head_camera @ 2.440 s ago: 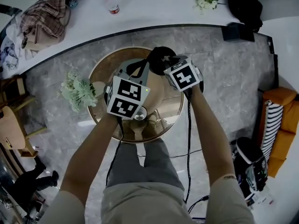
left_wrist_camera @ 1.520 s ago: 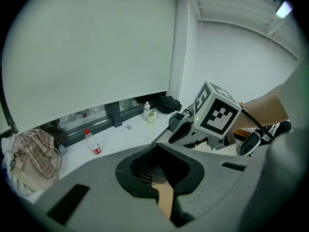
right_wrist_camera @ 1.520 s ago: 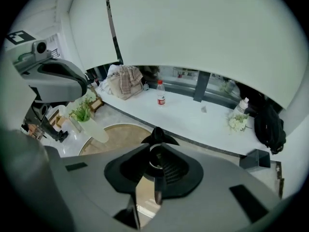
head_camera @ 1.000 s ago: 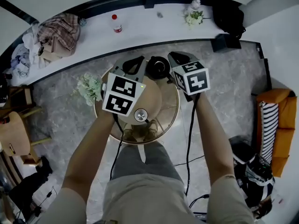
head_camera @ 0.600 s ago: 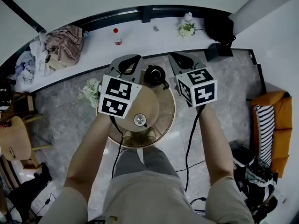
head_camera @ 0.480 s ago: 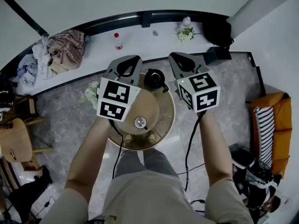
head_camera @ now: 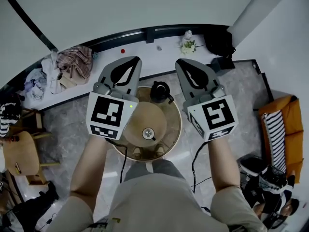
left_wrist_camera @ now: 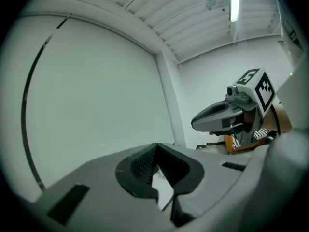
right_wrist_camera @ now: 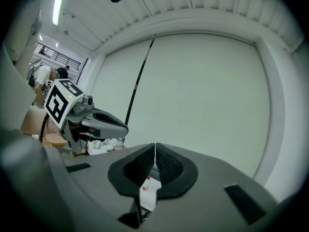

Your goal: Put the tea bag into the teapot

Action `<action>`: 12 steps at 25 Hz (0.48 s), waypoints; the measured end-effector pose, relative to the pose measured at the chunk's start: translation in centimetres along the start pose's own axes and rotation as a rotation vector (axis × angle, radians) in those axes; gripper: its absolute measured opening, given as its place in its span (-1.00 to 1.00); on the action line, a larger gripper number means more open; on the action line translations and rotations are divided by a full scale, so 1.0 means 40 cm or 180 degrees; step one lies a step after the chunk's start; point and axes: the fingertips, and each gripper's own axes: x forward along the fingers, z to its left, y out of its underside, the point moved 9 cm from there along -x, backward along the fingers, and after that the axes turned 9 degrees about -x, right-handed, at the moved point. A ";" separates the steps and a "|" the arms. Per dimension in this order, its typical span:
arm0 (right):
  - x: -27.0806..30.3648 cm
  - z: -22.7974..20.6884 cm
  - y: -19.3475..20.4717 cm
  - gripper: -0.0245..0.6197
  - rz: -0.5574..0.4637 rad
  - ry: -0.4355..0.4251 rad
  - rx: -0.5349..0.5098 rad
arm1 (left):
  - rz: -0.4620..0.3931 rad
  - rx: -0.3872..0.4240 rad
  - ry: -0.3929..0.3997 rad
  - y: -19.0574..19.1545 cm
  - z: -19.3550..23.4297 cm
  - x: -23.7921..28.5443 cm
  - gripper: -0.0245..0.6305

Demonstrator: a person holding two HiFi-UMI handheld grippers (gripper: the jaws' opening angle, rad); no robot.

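In the head view the black teapot stands at the far edge of the round table. A round wooden board lies on the table with a small metal lid on it. No tea bag shows in any view. Both grippers are held high above the table and point away from me. My left gripper is shut with nothing between its jaws. My right gripper is shut too, and nothing is held in it. Each gripper view shows the other gripper against a pale wall.
A white counter curves along the wall, carrying a flower bunch, a red-capped bottle, a plaid cloth and a black bag. An orange sofa is at right, a wooden chair at left.
Both grippers have risen from just over the table and teapot to well above it, spreading apart. The view has pulled back from the table.
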 end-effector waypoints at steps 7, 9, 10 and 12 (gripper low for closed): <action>-0.124 0.006 -0.087 -0.89 -0.0343 0.0097 0.0160 | -0.0359 0.0038 -0.0072 -0.093 -0.026 -0.120 -0.90; -0.149 0.015 -0.102 -0.89 -0.0389 0.0103 0.0191 | -0.0471 0.0178 -0.0168 -0.113 -0.036 -0.158 -0.90; -0.159 0.023 -0.110 -0.89 -0.0399 0.0090 0.0191 | -0.0511 0.0248 -0.0220 -0.119 -0.043 -0.176 -0.90; -0.180 0.038 -0.126 -0.89 -0.0398 0.0059 0.0197 | -0.0523 0.0331 -0.0279 -0.123 -0.057 -0.204 -0.90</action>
